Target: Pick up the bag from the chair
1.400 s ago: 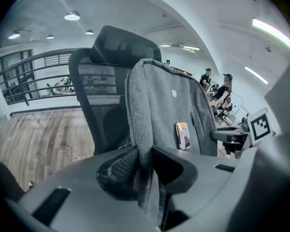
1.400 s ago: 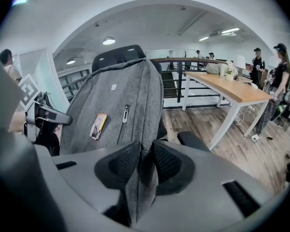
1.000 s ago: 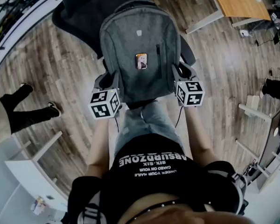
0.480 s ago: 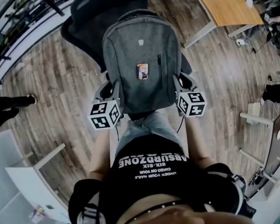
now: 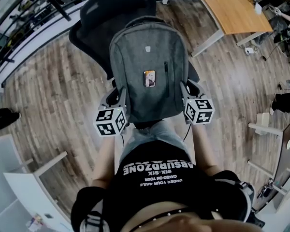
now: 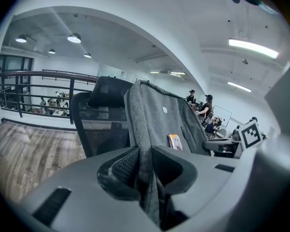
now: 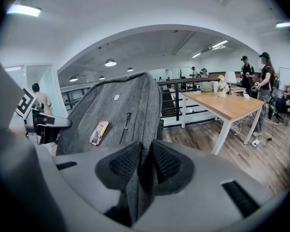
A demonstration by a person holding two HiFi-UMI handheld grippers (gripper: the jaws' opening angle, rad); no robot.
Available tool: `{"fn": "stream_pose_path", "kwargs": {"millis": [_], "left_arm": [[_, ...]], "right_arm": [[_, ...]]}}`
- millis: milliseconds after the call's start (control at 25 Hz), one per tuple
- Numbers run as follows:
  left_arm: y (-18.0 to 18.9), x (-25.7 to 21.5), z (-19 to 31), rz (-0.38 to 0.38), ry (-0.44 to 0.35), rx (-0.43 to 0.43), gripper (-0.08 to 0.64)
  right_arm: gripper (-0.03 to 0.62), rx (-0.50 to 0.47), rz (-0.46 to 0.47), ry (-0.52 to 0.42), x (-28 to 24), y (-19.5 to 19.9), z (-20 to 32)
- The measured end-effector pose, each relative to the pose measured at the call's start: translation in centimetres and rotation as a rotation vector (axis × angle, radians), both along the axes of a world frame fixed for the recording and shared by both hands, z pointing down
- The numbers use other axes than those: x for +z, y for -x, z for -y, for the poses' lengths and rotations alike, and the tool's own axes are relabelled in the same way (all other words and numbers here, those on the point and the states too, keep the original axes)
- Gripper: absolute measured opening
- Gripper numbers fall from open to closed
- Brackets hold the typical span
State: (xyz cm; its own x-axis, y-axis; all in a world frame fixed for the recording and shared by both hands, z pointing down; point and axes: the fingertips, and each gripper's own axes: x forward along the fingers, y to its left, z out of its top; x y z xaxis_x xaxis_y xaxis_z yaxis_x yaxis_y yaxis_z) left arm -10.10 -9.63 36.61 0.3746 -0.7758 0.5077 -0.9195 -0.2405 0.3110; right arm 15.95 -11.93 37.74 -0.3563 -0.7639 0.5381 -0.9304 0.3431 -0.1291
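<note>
Since both pairs of jaws are clamped on grey fabric — left gripper (image 6: 144, 166) and right gripper (image 7: 144, 168) at the lower sides of the bag (image 5: 147, 66) — the grasp looks made, with the bag upright at the chair (image 5: 104, 18). The next move calls for an even, two-handed lift. The shirt (image 5: 157, 170) reads "ABSURDZONE"; the small tag (image 5: 149, 78) on the bag is illegible

One grey backpack (image 5: 147, 66) and one black mesh office chair (image 5: 104, 18) fill the head view. There are two grippers: the left gripper (image 5: 118, 92) at 8 o'clock of the backpack and the right gripper (image 5: 187, 88) at 4 o'clock. Each carries one marker cube, making two: left cube (image 5: 110, 121), right cube (image 5: 198, 110). The backpack's front bears one picture card (image 5: 149, 78). One wooden table (image 5: 229, 6) lies at 1 o'clock. The right gripper view shows two capped people at 3 o'clock: first person (image 7: 245, 74), second person (image 7: 266, 79).
</note>
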Motion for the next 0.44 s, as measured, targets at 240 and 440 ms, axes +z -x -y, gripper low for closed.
{"fn": "stream_pose_path", "kwargs": {"millis": [240, 440], "left_arm": [[0.5, 0.69, 0.22, -0.01, 0.016, -0.006, 0.091], [0.39, 0.68, 0.05, -0.003, 0.034, 0.0, 0.091]], "right_arm": [[0.095, -0.01, -0.01, 0.012, 0.34, 0.5, 0.35], [0.095, -0.007, -0.012, 0.023, 0.29, 0.35, 0.18]]}}
